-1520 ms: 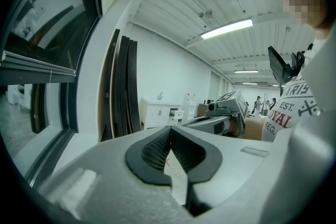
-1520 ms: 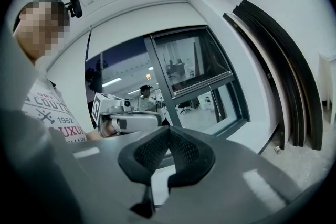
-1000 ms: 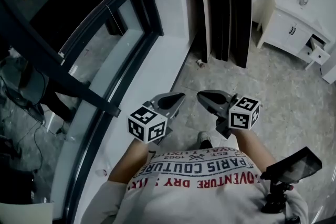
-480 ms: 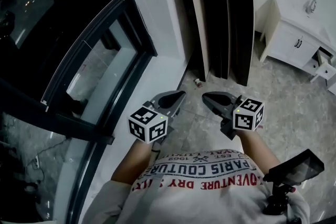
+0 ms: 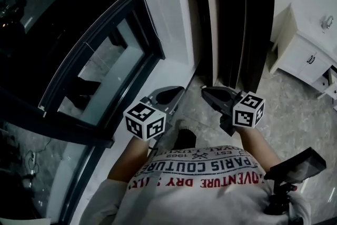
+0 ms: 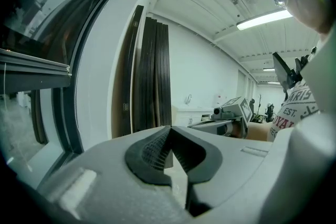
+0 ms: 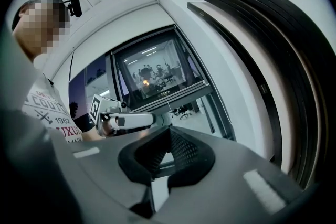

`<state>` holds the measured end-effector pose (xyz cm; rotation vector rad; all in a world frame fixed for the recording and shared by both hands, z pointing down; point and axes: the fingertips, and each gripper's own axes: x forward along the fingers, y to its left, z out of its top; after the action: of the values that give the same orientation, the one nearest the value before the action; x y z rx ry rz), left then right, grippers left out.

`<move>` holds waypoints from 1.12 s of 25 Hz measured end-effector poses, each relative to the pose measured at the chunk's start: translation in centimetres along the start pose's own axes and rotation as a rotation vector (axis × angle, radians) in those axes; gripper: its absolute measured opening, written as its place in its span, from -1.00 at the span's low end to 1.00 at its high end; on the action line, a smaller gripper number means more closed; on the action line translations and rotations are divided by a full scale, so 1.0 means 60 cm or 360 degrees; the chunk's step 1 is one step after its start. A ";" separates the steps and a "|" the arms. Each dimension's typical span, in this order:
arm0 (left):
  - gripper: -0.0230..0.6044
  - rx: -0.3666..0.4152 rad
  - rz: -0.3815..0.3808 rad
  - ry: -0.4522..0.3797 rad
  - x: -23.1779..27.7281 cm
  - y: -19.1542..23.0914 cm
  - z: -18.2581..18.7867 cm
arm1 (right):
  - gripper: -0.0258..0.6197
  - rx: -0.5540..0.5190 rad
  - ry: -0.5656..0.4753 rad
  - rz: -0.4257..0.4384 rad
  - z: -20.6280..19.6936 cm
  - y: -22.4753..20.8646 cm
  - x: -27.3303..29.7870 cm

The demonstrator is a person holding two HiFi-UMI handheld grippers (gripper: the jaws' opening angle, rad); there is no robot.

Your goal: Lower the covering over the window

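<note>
The window [image 5: 100,60] takes up the left of the head view, with a dark frame and night outside. A horizontal rail [image 5: 87,47] crosses the glass; it shows in the left gripper view as rail [image 6: 34,63] and in the right gripper view as rail [image 7: 168,94], where a thin cord [image 7: 169,108] hangs from it. I cannot tell whether that rail belongs to the covering. My left gripper [image 5: 179,90] and right gripper [image 5: 206,91] are held side by side in front of the shirt, apart from the window. Both are shut and hold nothing [image 6: 169,128] [image 7: 169,131].
Tall dark panels [image 5: 231,18] lean against the white wall beside a white pillar [image 5: 163,8]. A white cabinet [image 5: 303,55] stands at the right on the tiled floor [image 5: 295,113]. A dark device on a stand [image 5: 292,166] sits at the lower right. A white sill [image 5: 152,87] runs under the window.
The person has stepped forward along the window: the dark panels and cabinet are nearer, and a shoe now shows below the grippers. Both grippers stayed shut, side by side.
</note>
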<state>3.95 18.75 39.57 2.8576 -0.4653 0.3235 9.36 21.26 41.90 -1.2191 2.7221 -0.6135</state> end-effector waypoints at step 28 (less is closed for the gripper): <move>-0.92 -0.0051 0.0331 -0.0173 0.074 0.572 0.162 | -0.91 -0.0264 0.0046 0.0134 0.218 -0.308 0.493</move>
<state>-1.70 -16.69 37.86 2.8101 -0.7839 0.1940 5.45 -15.75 39.49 -1.1292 2.8810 -0.4060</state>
